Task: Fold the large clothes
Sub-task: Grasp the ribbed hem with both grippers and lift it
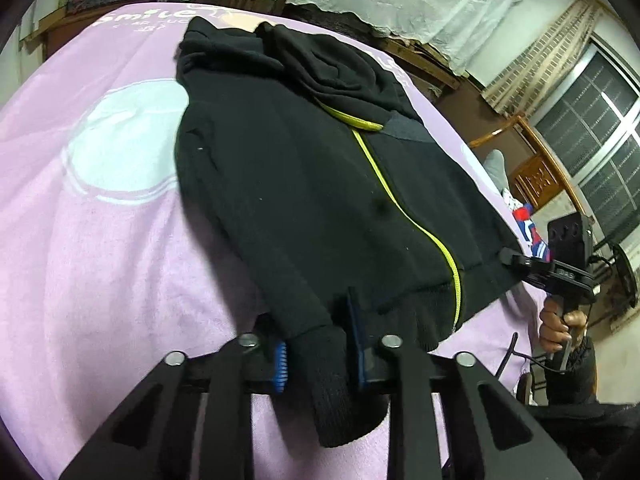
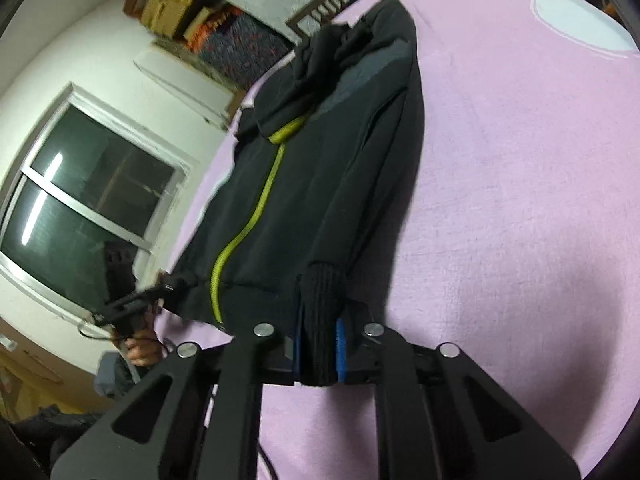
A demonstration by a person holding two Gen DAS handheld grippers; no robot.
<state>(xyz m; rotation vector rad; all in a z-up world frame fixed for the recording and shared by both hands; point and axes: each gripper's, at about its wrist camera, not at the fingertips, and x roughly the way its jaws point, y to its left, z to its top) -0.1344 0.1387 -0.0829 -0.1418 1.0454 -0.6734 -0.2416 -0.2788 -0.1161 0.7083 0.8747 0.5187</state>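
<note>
Left gripper [image 1: 320, 354]: nearly closed, pinching 1 sleeve cuff [image 1: 328, 380] left of zipper [image 1: 400, 208].
Right gripper [image 2: 320, 354]: nearly closed, pinching ribbed cuff [image 2: 320, 292] (right of zipper).

"smile" on pink blanket [image 1: 100, 240]

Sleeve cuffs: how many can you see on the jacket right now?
2. The first cuff sits clamped in the jaws of the left gripper; the second cuff in those of the right gripper, both at the hem of the jacket.

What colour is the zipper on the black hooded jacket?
Bright yellow-green zipper down the black hooded jacket, clearest in the left wrist view.
</note>
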